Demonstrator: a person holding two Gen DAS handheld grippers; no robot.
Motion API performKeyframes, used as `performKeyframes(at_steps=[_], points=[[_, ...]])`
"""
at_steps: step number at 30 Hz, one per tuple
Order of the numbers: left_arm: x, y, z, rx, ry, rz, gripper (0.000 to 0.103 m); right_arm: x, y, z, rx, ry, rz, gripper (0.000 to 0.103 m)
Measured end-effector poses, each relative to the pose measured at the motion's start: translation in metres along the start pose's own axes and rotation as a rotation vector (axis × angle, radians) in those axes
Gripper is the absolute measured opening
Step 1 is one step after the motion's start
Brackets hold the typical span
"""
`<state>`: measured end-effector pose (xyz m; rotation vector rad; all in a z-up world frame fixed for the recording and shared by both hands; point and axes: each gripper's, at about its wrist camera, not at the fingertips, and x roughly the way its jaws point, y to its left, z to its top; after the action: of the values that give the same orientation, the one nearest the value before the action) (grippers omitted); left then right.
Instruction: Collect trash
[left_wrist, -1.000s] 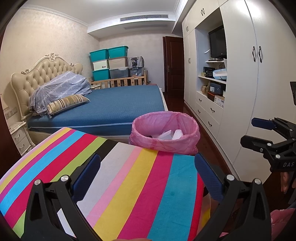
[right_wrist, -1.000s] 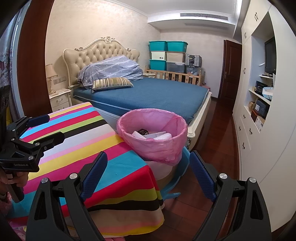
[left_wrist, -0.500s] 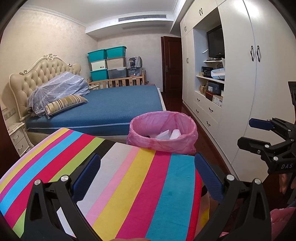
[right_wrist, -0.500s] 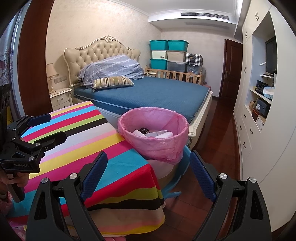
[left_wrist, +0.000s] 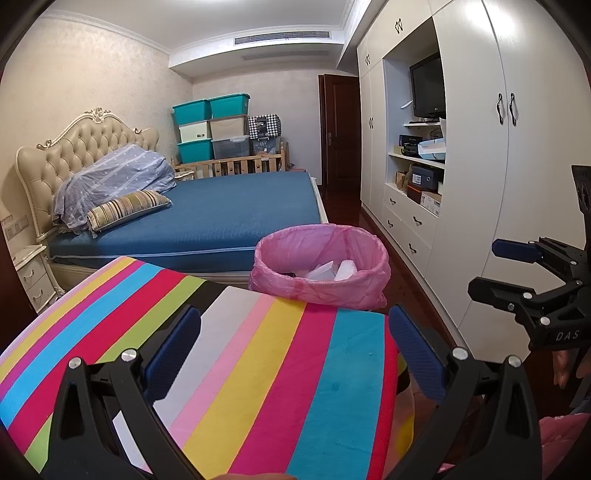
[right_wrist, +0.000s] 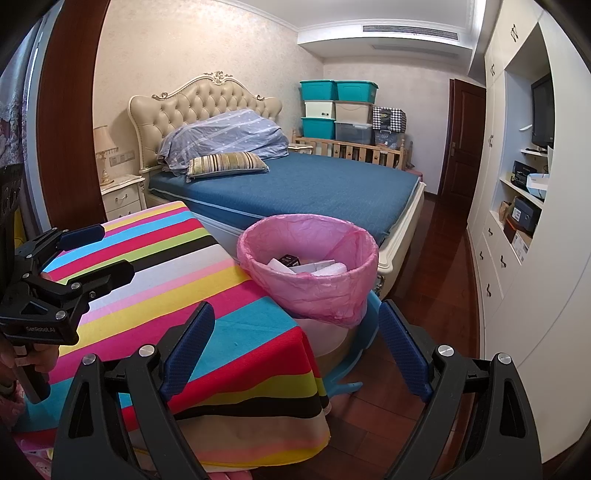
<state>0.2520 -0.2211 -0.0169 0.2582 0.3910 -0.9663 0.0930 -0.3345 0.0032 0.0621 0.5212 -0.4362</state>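
Several scraps already in pink-lined bin (right_wrist: 308, 273); striped tabletop (left_wrist: 236, 369) bare; left gripper (left_wrist: 291, 354) and right gripper (right_wrist: 295, 347) jaws wide, empty.

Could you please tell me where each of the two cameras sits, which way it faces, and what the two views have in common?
Left wrist: on the left gripper, over the striped tablecloth, facing the bed; the right gripper shows at right.
Right wrist: on the right gripper, at the table's corner, facing the pink-lined bin; the left gripper and a hand show at left.
Shared: tablecloth, bin, bed, wardrobe.
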Motion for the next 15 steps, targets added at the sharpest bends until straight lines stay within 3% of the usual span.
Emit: performKeyframes(at_steps=[15], points=[[-0.0010,-0.0007,0.0029,-0.009,-0.006,-0.002,0.098,-0.0002,0.0025,-0.0008,-0.001,0.002,0.003,0.085]])
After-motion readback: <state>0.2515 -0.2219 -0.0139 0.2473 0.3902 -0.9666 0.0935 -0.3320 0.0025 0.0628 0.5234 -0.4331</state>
